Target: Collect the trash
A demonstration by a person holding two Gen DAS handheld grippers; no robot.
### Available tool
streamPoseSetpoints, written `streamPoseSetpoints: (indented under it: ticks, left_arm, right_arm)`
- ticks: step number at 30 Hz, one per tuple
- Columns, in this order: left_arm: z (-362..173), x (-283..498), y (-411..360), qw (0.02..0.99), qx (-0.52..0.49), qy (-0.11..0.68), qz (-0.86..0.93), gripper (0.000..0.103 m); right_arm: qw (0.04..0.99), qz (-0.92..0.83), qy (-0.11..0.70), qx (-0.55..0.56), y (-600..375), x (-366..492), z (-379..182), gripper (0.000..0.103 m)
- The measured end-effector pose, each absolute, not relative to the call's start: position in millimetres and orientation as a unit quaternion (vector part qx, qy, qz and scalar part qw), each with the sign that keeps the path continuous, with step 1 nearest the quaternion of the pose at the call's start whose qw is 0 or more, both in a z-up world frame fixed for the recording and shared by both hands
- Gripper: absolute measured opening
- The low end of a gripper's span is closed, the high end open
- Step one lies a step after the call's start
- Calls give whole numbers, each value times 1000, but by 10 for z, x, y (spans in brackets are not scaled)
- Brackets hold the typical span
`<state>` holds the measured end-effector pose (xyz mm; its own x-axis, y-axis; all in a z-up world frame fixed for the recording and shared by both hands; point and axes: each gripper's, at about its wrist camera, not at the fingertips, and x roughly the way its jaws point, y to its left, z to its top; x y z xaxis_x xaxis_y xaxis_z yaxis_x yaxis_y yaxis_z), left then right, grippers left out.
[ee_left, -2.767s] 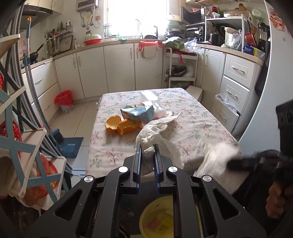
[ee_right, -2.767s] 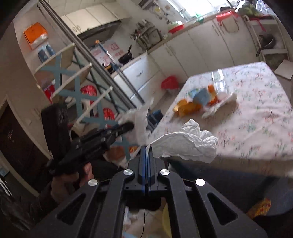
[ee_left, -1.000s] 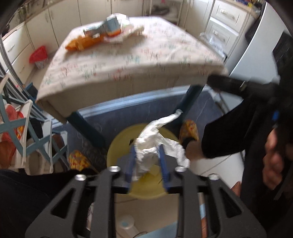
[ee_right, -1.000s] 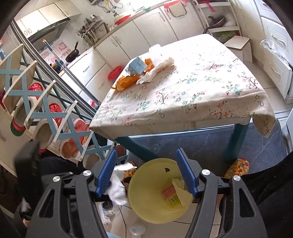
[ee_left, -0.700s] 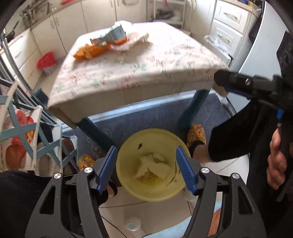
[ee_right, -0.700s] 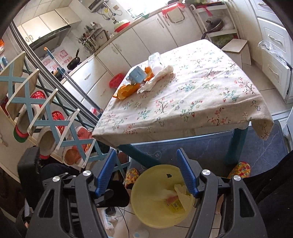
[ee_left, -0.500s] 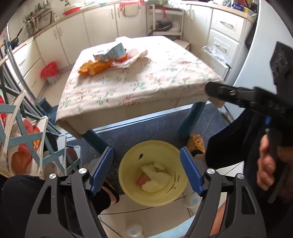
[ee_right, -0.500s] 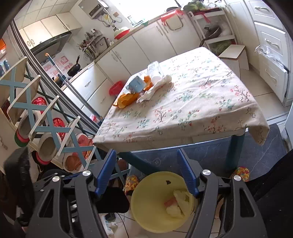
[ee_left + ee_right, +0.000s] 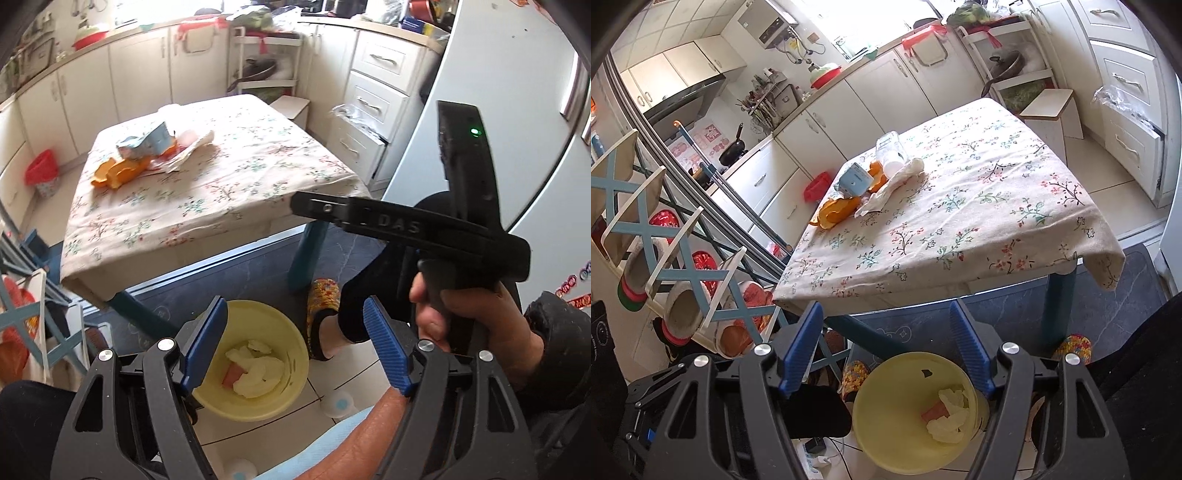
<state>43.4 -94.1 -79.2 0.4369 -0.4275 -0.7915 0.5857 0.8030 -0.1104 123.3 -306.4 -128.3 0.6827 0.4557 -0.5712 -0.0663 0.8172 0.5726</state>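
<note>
Both grippers, left (image 9: 295, 332) and right (image 9: 886, 332), stood wide apart and empty above the yellow bin (image 9: 295, 350) holding crumpled tissue (image 9: 258, 376). Farther ahead on the table (image 9: 979, 229) lay orange peels (image 9: 838, 210), a blue carton (image 9: 855, 181), and apparently a bottle (image 9: 890, 151).

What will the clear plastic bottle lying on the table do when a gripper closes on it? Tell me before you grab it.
The clear plastic bottle lies on its side, so a nudge would probably roll it. It looks empty, hence likely light. Its thin clear wall may dent and slip between the pads, so a grip across the body seems safest.
</note>
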Motion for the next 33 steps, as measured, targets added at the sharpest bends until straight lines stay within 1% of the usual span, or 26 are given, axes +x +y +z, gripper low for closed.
streamPoseSetpoints:
  ticks: [20,33]
  left_arm:
    - [-760,538,-1001,859,148,414,-264,72]
    - [-852,746,-891,858,136,430,-245,72]
  right_arm:
    - [868,146,390,270,-3013,1349,-1381,69]
    - [857,152,409,274,-2932,1481,-1472,69]
